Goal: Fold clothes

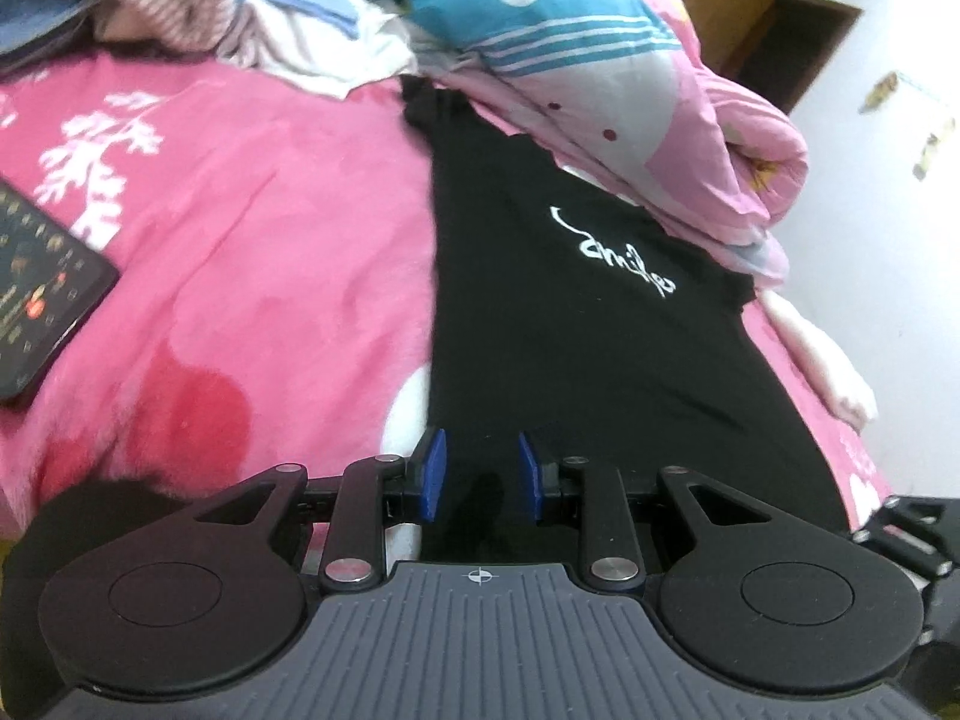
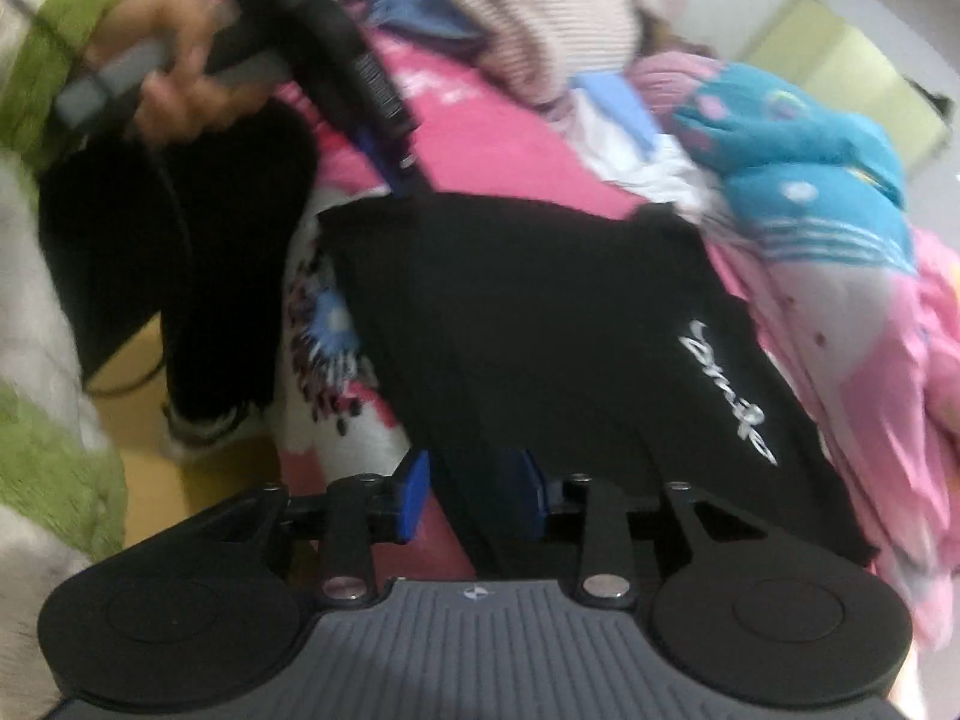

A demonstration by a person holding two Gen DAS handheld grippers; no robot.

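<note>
Black gripper [image 1: 482, 474], blue pads [image 1: 433, 474], green sleeve [image 2: 57, 36]

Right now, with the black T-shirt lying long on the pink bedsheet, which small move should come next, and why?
Probably bring the right gripper down onto the near hem of the black T-shirt with white lettering: its jaws stand apart and hold nothing.

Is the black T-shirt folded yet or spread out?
Partly folded: the black T-shirt lies as a narrow strip on the pink bedsheet, its white lettering facing up.
</note>
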